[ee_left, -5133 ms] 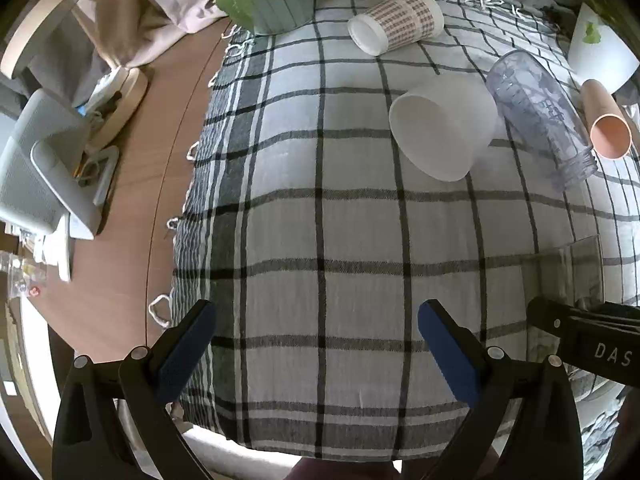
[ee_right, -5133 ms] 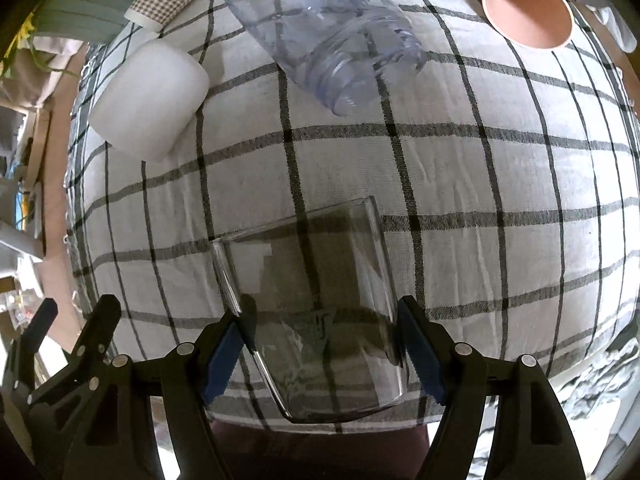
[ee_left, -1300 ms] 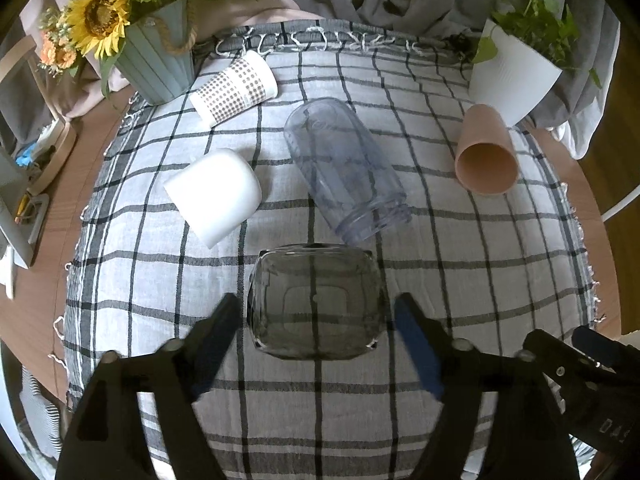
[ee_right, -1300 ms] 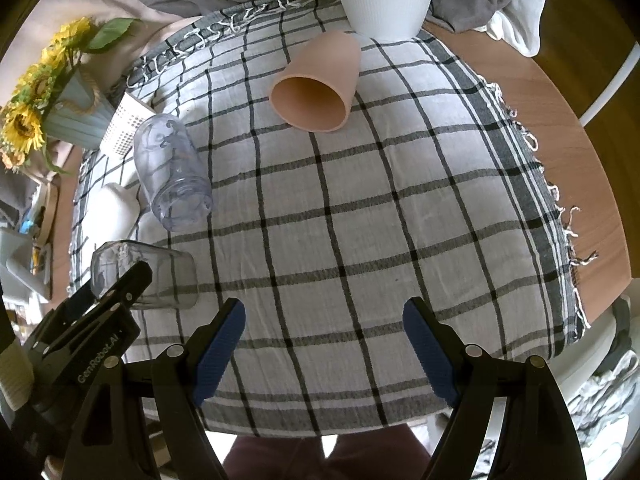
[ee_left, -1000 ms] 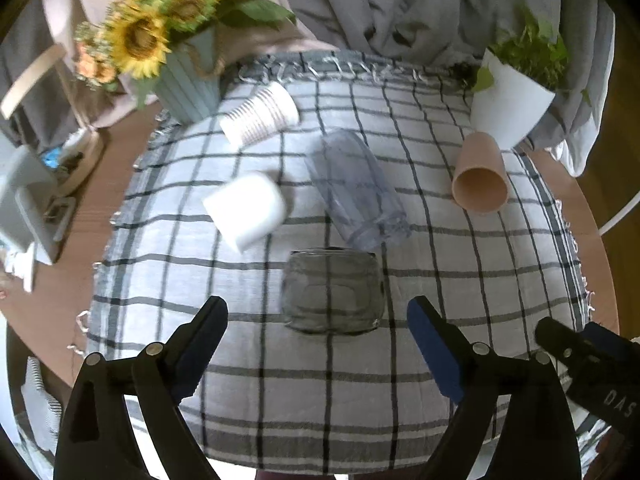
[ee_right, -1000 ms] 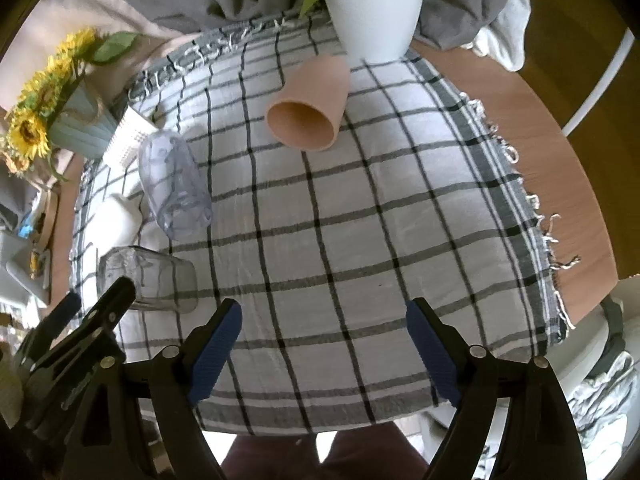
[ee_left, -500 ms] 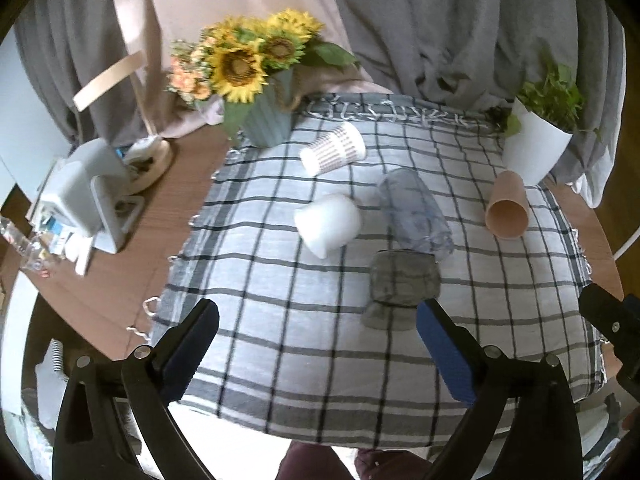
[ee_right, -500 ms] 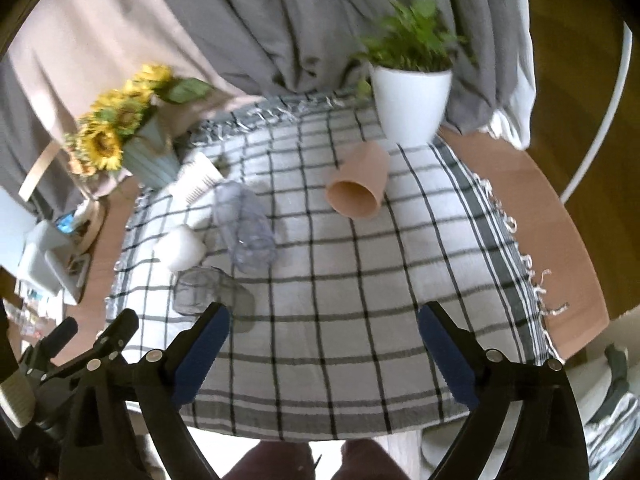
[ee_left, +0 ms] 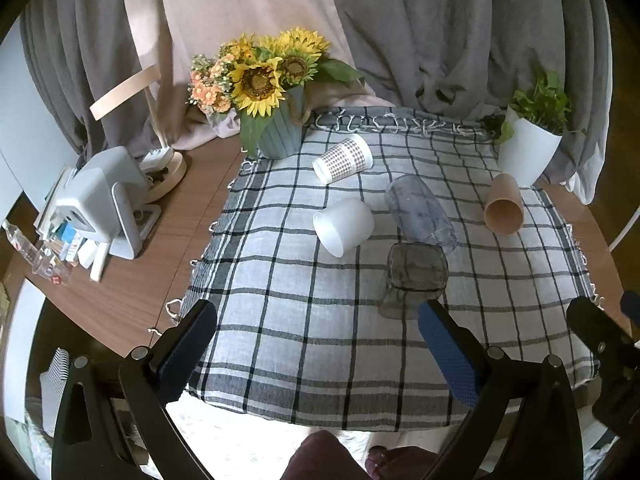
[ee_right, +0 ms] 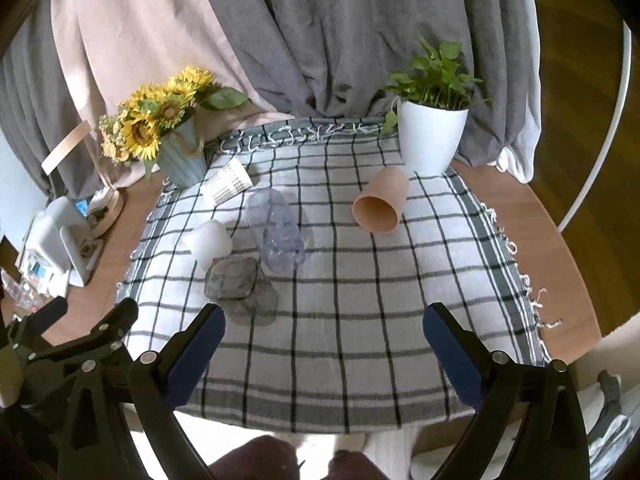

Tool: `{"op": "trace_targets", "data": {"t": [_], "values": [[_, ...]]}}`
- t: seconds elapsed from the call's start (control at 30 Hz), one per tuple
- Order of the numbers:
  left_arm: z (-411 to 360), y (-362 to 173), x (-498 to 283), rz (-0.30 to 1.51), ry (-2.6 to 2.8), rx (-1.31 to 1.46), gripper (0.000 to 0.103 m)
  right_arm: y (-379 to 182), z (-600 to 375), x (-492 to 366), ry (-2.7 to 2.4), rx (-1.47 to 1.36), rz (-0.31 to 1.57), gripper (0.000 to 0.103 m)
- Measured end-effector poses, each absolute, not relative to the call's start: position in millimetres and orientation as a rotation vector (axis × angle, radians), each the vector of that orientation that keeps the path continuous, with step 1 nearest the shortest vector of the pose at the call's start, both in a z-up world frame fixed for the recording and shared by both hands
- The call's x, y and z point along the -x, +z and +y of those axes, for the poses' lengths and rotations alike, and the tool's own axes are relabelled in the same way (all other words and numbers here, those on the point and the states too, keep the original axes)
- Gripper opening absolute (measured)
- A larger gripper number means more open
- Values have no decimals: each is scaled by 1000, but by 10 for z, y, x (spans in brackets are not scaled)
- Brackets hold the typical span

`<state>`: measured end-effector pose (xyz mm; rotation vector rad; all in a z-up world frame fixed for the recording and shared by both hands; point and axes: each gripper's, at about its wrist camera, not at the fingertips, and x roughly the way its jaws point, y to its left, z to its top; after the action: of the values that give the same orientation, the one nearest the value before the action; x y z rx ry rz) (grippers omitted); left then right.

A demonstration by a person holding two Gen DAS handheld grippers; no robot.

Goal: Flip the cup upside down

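Note:
A smoky clear square cup (ee_left: 414, 276) stands upside down on the checked cloth (ee_left: 304, 320), base up; it also shows in the right wrist view (ee_right: 236, 282). My left gripper (ee_left: 316, 344) is open and empty, held high above the table's near edge, well back from the cup. My right gripper (ee_right: 324, 346) is open and empty too, raised over the near edge. Neither touches anything.
Lying on their sides are a white cup (ee_left: 344, 226), a clear plastic jar (ee_left: 420, 214), a patterned paper cup (ee_left: 342, 158) and a tan cup (ee_left: 504, 210). A sunflower vase (ee_left: 280, 132) and potted plant (ee_left: 528, 152) stand at the back. A grey device (ee_left: 104, 208) sits left.
Both grippers have pulled up and back from the table, so the whole table shows. The cup that my right gripper held earlier now stands base up on the cloth.

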<state>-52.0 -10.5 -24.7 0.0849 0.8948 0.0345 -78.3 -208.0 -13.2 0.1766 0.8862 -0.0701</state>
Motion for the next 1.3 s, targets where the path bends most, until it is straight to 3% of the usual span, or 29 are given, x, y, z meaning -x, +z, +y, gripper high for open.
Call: {"op": "trace_targets", "data": {"t": [1.3], "values": [[-40, -183, 624, 861, 3, -85, 103, -92, -1977, 979, -108, -206, 847, 101]]}}
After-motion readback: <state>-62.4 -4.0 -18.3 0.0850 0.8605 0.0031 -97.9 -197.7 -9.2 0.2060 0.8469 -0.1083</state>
